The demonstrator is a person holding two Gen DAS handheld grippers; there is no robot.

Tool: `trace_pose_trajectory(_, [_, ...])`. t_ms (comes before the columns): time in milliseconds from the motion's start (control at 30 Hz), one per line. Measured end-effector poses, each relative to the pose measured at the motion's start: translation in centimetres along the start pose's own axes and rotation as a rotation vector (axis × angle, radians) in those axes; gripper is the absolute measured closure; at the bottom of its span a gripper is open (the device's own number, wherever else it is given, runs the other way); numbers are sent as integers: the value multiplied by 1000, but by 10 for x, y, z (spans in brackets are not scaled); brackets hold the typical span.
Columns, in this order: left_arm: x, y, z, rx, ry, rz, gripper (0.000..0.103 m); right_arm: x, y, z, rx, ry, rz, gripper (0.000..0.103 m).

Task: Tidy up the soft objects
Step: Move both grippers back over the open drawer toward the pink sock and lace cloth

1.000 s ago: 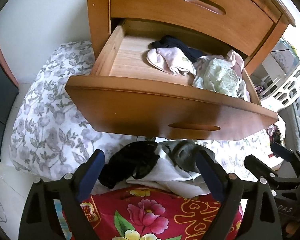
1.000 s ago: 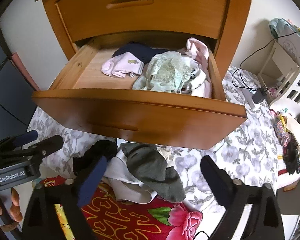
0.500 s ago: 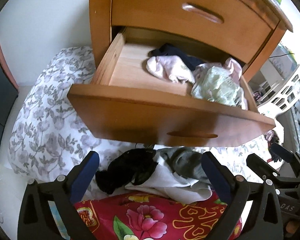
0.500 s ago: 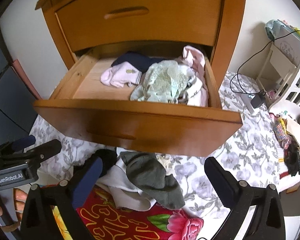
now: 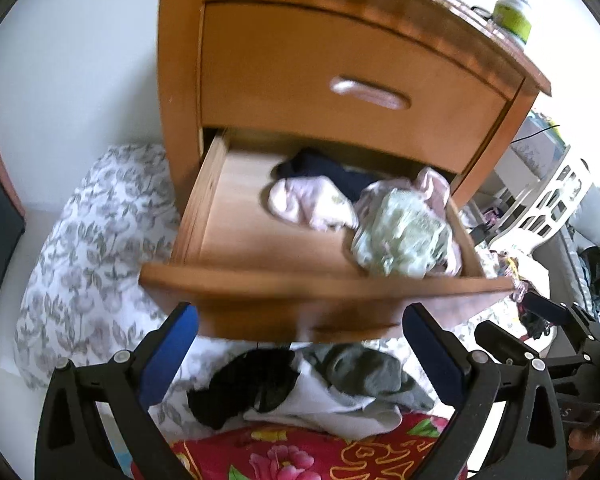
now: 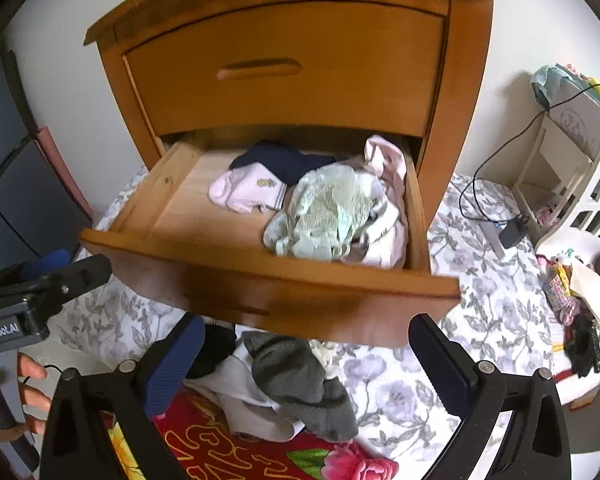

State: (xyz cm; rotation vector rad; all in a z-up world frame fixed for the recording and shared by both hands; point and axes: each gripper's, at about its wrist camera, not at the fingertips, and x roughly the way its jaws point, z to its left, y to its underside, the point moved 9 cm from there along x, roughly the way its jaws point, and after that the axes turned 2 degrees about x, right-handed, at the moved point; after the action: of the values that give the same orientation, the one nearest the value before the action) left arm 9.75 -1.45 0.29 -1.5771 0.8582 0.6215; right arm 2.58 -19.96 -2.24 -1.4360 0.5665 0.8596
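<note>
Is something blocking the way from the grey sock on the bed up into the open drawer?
Yes. The drawer front overhangs the grey sock, so a straight lift would meet it. Inside, clothes fill the drawer's right side; the bare left part is free.

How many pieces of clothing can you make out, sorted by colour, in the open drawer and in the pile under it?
In the drawer:
Navy garment: 1
Pink socks: 1 bundle
Pale green garment: 1
Pink garment: 1
In the pile below:
Black garment: 1
Grey sock: 1
White cloth: 1
Total: 7 visible; more may be hidden underneath.
</note>
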Motion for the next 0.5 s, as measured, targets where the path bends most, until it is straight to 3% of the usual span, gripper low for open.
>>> trace_pose_trajectory(333, [17, -49, -15, 41, 55, 9, 1, 0, -45, -15, 27, -19, -43, 0])
trace_pose_trajectory(500, [34, -74, -16, 47, 43, 16, 1, 6, -70, -20, 24, -20, -66, 0])
